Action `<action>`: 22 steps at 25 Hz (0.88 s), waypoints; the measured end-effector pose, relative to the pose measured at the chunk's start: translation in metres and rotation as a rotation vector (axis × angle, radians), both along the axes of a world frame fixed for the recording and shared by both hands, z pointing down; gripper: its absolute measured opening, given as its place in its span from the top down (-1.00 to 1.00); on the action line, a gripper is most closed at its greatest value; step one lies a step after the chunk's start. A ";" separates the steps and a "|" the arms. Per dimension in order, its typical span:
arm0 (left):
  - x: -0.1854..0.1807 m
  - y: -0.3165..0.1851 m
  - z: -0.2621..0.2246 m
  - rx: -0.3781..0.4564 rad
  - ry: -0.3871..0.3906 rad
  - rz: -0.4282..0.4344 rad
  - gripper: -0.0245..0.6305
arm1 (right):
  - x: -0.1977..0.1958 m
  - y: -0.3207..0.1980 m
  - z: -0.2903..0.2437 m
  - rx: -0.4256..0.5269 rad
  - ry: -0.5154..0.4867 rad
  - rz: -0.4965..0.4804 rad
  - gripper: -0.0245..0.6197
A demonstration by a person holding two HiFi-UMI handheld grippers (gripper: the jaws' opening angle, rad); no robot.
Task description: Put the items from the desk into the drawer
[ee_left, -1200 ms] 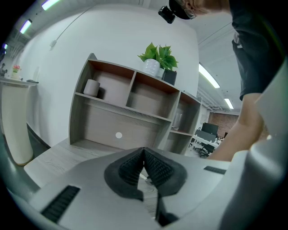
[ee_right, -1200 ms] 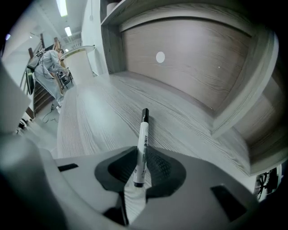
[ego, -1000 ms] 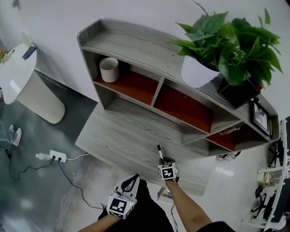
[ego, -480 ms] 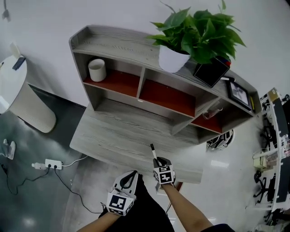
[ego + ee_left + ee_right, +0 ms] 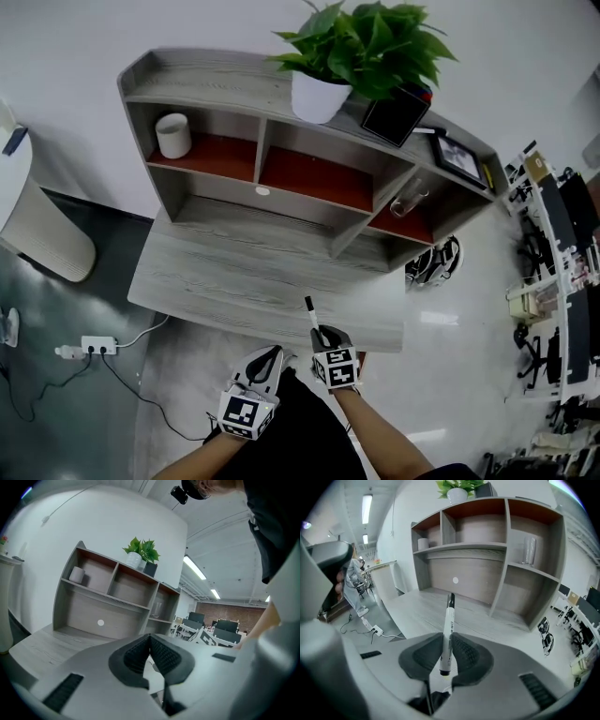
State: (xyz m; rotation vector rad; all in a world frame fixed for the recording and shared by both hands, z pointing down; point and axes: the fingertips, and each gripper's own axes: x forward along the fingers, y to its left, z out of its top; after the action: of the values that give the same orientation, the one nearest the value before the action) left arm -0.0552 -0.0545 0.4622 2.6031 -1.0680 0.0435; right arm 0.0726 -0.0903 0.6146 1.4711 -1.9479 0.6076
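Marker [image 5: 448, 625], likely light, stiff and slick-barrelled, is standing pinched near its lower end in the right gripper [image 5: 325, 337] above the tabletop's [image 5: 234, 281] front edge; a mid-barrel hold looks steadier. Left gripper [image 5: 150, 641] is hanging pressed together, empty.

Desk shelving [image 5: 211, 89] holds a white cup [image 5: 173, 136] and potted plant [image 5: 318, 96]

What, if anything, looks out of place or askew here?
Nothing stands out. The right gripper holds the marker straight, the left gripper is shut and empty, and the cup, plant and glass stand upright.
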 end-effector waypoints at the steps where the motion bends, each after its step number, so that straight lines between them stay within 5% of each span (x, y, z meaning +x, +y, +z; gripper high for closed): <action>1: 0.003 0.002 -0.001 0.002 0.005 0.007 0.89 | 0.001 0.005 -0.003 0.003 -0.005 0.004 0.68; 12: 0.044 0.022 0.004 -0.015 0.022 0.056 0.89 | 0.024 0.054 -0.008 0.029 0.011 -0.012 0.68; 22: 0.080 0.041 0.026 -0.052 -0.035 -0.033 0.89 | 0.074 0.099 0.015 -0.027 0.048 -0.080 0.68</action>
State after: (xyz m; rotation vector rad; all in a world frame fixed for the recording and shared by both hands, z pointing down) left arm 0.0249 -0.0136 0.4881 2.5470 -1.1066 0.1084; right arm 0.1465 0.0092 0.6297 1.3726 -1.9439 0.5555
